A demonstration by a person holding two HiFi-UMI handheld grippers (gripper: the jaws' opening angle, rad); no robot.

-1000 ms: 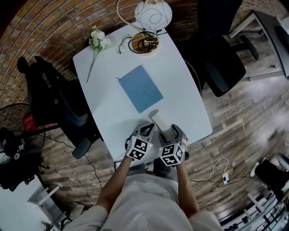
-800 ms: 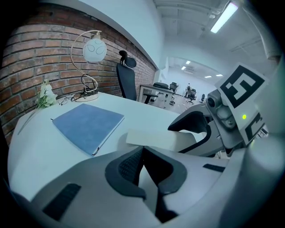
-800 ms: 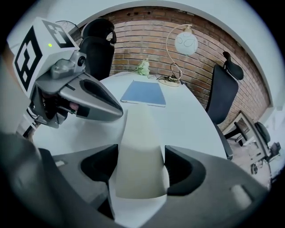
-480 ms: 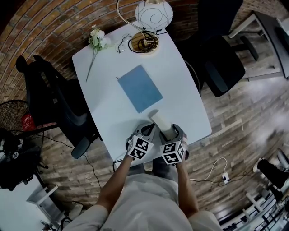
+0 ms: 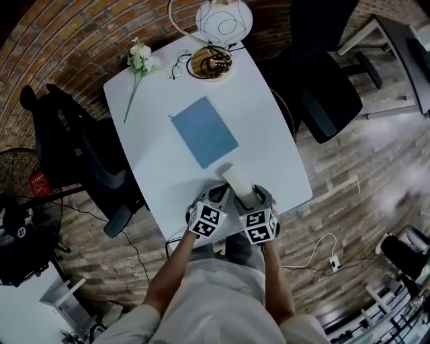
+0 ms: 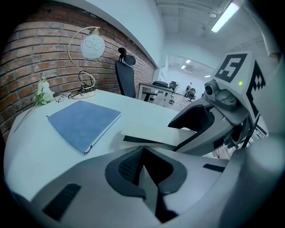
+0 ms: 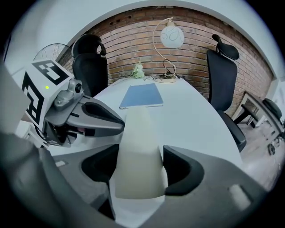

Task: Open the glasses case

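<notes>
Right gripper (image 7: 141,171): jaws clamped on near end of case (image 7: 137,133), lower centre of frame. Left gripper (image 6: 141,167): jaws pressed together, nothing between, just left of case. Case sits at lower edge of table (image 5: 275,134), far end pointing toward notebook (image 5: 203,131) at centre. Lamp (image 5: 224,20) and flower (image 5: 139,57) at top. Progress, as judged: case secured, lid apparently not yet raised; opening itself remains

Plain cream showing on glasses case (image 7: 138,151); flat blue on notebook (image 5: 203,131); table (image 5: 269,121) reading white. Grey covering left gripper (image 5: 220,193) and right gripper (image 5: 251,197), cubes carrying black-and-white square markers. Lamp globe (image 5: 224,20) showing white with thin swirls; brick wall (image 7: 133,44) running red-brown.
</notes>
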